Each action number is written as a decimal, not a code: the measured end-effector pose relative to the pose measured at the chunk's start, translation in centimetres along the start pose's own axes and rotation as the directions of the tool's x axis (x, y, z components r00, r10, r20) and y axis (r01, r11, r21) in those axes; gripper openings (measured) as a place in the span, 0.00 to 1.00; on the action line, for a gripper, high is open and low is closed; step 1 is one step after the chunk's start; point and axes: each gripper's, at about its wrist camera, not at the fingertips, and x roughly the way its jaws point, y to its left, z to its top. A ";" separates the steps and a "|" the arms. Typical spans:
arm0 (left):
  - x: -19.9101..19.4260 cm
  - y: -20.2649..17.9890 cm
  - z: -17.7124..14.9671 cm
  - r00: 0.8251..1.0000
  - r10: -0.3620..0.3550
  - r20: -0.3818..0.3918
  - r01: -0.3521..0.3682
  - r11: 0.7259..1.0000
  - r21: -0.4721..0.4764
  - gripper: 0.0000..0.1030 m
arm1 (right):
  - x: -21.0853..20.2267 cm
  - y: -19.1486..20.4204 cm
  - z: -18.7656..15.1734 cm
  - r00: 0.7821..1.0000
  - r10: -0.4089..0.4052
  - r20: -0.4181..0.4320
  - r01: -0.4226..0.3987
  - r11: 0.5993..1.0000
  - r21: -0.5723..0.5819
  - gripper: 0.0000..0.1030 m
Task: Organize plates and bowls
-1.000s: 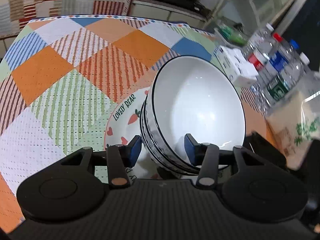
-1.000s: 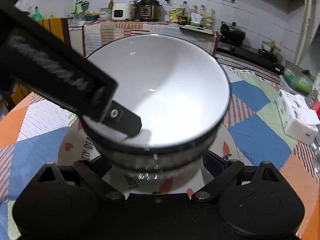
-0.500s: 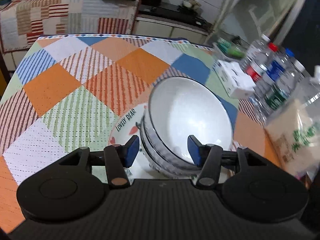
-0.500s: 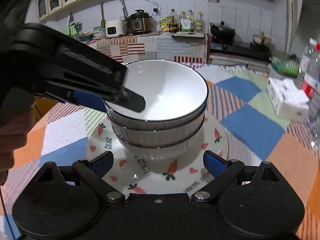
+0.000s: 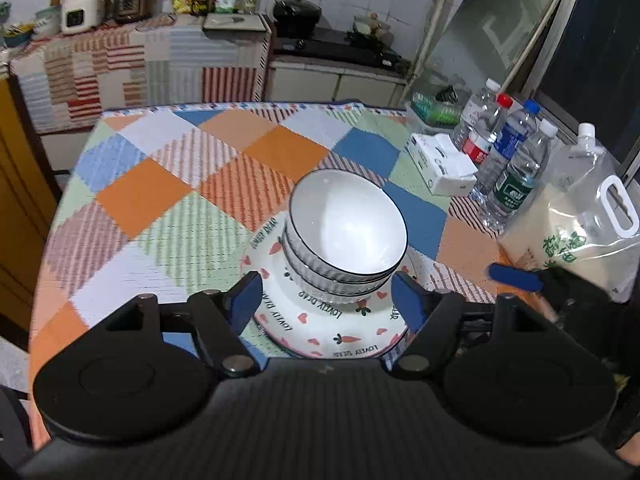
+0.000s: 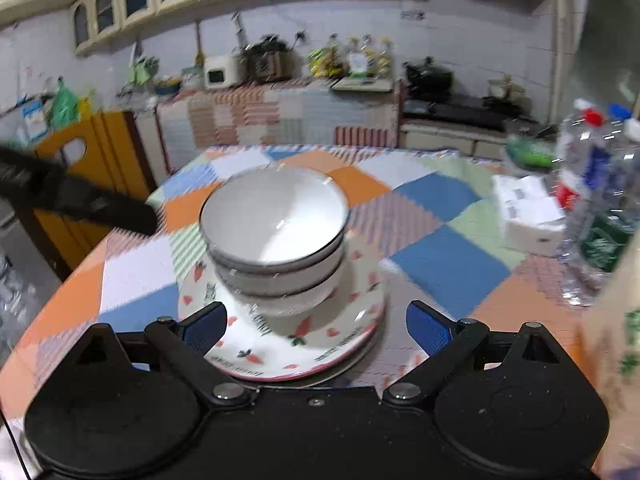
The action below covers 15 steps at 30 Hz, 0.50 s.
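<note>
A stack of white bowls with dark rims (image 5: 346, 236) stands on stacked white "Lovely Bear" carrot-print plates (image 5: 320, 332) on the patchwork tablecloth. It also shows in the right wrist view, bowls (image 6: 274, 220) on plates (image 6: 352, 344). My left gripper (image 5: 327, 304) is open and empty, pulled back above the near side of the plates. My right gripper (image 6: 317, 326) is open and empty, just short of the plates' rim. One blue right fingertip (image 5: 514, 274) shows at the right of the left wrist view. The left gripper's black finger (image 6: 100, 208) shows at the left of the right wrist view.
Water bottles (image 5: 508, 160), a white tissue pack (image 5: 440, 164) and a large clear bag with a handle (image 5: 580, 220) stand along the table's right side. A green basket (image 5: 434, 108) sits at the far right corner. A yellow chair (image 6: 80, 168) stands left of the table.
Both grippers have drawn back and up from the bowl stack. The left finger that reached over the top bowl's rim is now off to the side. The stack has stayed on the plates.
</note>
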 end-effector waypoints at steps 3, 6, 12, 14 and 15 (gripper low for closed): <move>-1.8 -0.5 0.6 1.000 0.009 -0.010 -0.009 1.000 0.008 0.69 | -2.3 -0.5 0.8 1.000 -0.007 0.022 0.007 1.000 0.016 0.95; -4.0 -1.3 1.0 0.999 0.033 0.009 -0.033 0.999 0.038 0.71 | -4.8 -0.3 1.8 0.998 -0.023 0.050 0.023 1.000 0.010 0.95; -7.8 -2.2 0.4 0.999 0.031 0.022 -0.032 0.999 0.024 0.76 | -8.1 1.0 2.9 0.998 -0.039 0.054 0.039 0.999 0.013 0.96; -8.7 -2.3 -0.1 0.998 0.056 0.013 -0.056 0.998 0.006 0.76 | -8.8 1.3 3.0 0.998 -0.043 0.035 0.043 0.999 0.020 0.96; -9.0 -2.1 -0.4 0.997 0.075 0.005 -0.075 0.997 -0.028 0.76 | -9.1 1.5 3.0 0.999 -0.043 0.028 0.043 0.999 0.025 0.96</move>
